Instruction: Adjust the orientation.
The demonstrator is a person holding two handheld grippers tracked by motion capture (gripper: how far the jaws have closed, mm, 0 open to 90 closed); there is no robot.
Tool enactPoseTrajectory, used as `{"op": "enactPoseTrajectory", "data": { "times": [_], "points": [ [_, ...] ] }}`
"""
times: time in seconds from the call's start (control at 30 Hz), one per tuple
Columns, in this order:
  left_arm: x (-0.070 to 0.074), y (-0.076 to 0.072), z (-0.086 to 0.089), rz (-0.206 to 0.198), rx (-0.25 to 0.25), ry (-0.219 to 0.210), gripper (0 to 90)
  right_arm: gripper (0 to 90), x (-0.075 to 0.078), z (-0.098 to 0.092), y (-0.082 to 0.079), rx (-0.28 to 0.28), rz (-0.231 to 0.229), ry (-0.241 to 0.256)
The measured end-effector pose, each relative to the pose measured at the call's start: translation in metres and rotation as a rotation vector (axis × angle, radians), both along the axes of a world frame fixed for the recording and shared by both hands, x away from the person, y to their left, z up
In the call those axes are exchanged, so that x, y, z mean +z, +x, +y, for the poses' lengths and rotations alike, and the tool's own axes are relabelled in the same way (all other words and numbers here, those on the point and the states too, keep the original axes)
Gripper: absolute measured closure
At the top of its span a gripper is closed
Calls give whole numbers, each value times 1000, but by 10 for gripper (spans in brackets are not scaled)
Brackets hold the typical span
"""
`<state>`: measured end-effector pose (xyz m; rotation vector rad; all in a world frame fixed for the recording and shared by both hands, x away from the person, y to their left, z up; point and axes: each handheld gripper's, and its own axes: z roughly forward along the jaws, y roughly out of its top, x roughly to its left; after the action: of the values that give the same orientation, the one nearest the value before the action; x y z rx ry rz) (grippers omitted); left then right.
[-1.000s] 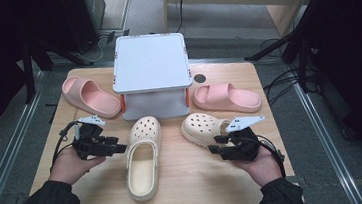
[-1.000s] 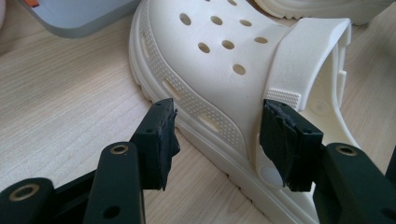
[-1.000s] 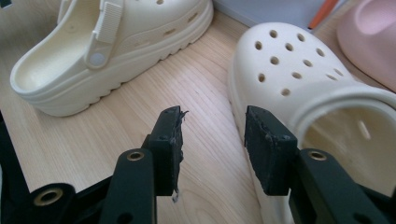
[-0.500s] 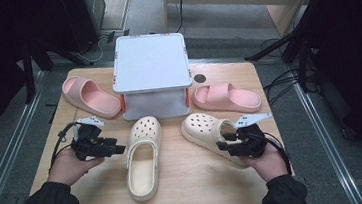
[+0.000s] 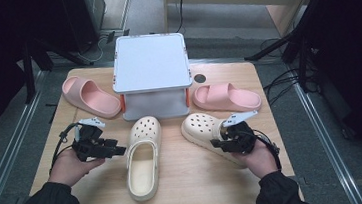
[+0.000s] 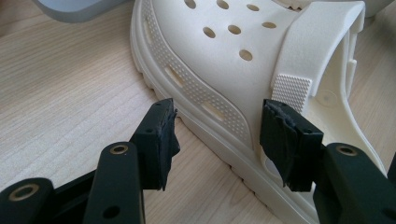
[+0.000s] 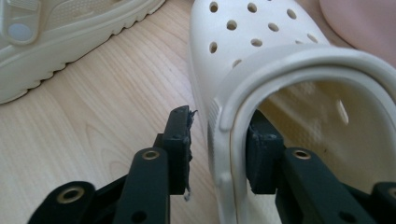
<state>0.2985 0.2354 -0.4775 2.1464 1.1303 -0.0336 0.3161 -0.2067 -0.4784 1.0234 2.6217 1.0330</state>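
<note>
Two cream perforated clogs lie on the wooden table (image 5: 197, 191). The left clog (image 5: 144, 153) points away from me; my left gripper (image 5: 116, 151) sits just left of it. In the left gripper view this gripper (image 6: 222, 140) is open, its jaws straddling the clog's (image 6: 233, 60) ribbed side edge without touching it. The right clog (image 5: 204, 127) lies angled, toe to the far left. My right gripper (image 7: 219, 149) is open at its heel end, one jaw outside the clog's (image 7: 261, 51) side wall and strap and one inside the opening, with a small gap showing.
A white box-like stand (image 5: 150, 64) stands at the back centre. One pink slide (image 5: 90, 95) lies left of it and another pink slide (image 5: 226, 96) lies right of it. A small black disc (image 5: 200, 78) sits by the stand.
My right gripper has moved forward and left, from behind the right clog to over its side wall. The left gripper has hardly moved.
</note>
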Motion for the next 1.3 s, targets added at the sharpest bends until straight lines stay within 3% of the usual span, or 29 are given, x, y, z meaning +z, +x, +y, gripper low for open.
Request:
{"op": "enactPoseTrajectory", "data": {
  "times": [0.1, 0.23, 0.4, 0.73, 0.83, 1.1, 1.3],
  "points": [
    [0, 0, 0, 3, -5, 2, 450, 767, -1, 2, 3, -5, -3, -14],
    [1, -2, 5, 0, 12, -8, 446, 781, 3, 4, 6, -15, 73, 25],
    [2, -2, 11, -2, 29, -20, 451, 781, 18, 13, 3, -23, 71, 46],
    [0, -4, 4, -2, 4, -6, 455, 779, 26, 46, -4, -37, -14, 45],
    [-1, -5, 2, -4, -1, -6, 456, 778, 23, 52, -1, -45, 2, 52],
    [-3, -6, -1, -8, -17, 3, 460, 778, 12, 68, 4, -76, 37, 12],
    [-6, -6, -5, -4, -28, 12, 461, 777, 9, 76, 4, -87, 38, 8]
  ]
}}
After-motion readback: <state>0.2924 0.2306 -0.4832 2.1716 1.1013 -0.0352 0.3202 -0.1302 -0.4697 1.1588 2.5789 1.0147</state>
